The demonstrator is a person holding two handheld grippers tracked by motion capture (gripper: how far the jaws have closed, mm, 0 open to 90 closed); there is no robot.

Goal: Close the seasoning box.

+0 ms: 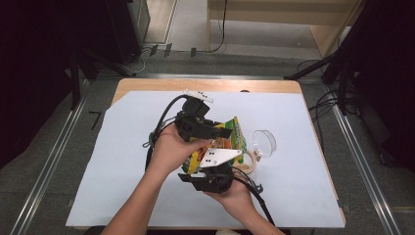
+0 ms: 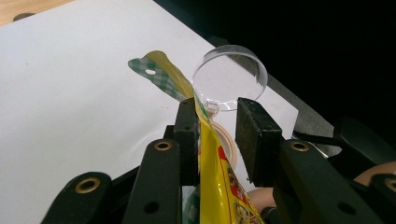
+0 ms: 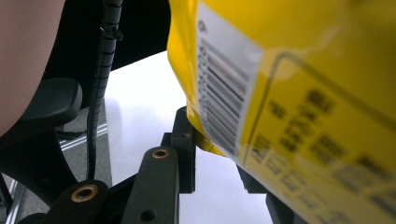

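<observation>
Above the white worktop: one yellow packet between two tools, left tool unclenched around it, right tool grip unclear; one clear dish, one tape roll.

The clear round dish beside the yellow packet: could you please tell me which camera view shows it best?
The left gripper view shows the clear round dish best: it is large, just beyond the yellow packet, with its whole rim visible. The high view shows it small, on the white sheet right of the packet. The right gripper view gives nothing of it.

A yellow snack packet with a green-checked top edge stands on edge above the white sheet.
</observation>
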